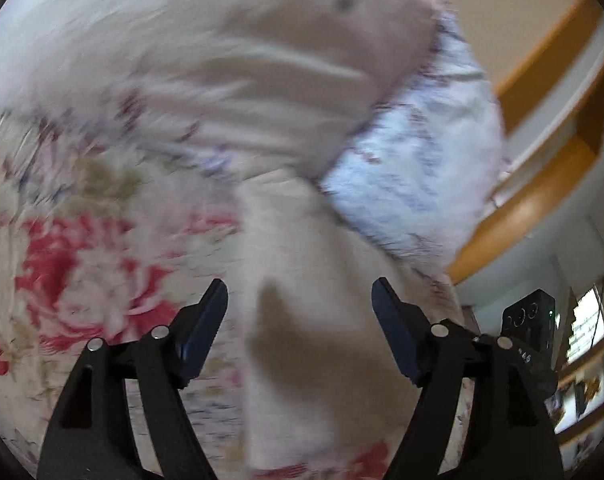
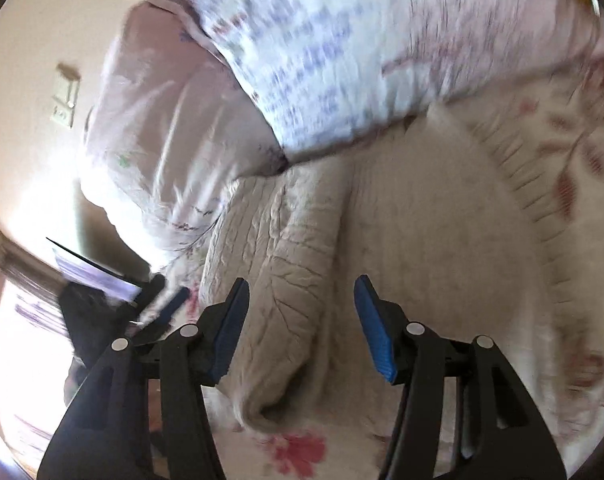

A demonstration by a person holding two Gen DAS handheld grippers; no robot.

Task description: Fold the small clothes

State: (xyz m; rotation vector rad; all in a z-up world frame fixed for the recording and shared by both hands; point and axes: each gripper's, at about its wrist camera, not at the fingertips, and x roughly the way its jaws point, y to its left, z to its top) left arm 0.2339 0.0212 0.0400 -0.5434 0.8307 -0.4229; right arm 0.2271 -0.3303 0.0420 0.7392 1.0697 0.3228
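Observation:
A small cream garment [image 2: 422,220] lies on a floral bedspread [image 2: 574,184]; its quilted, crinkled part [image 2: 285,256] is folded toward the left. My right gripper [image 2: 299,292] is open and empty just above the garment's near edge. In the left wrist view, a long pale strip of the garment [image 1: 302,320] runs between the fingers of my left gripper [image 1: 299,292], which is open and holds nothing. Both views are blurred by motion.
Two pillows lie at the head of the bed: a pinkish one [image 1: 261,80] and a white one with blue-purple print [image 1: 414,172]. A wooden bed frame [image 1: 542,200] is at right. The other gripper [image 2: 157,312] shows at left in the right wrist view.

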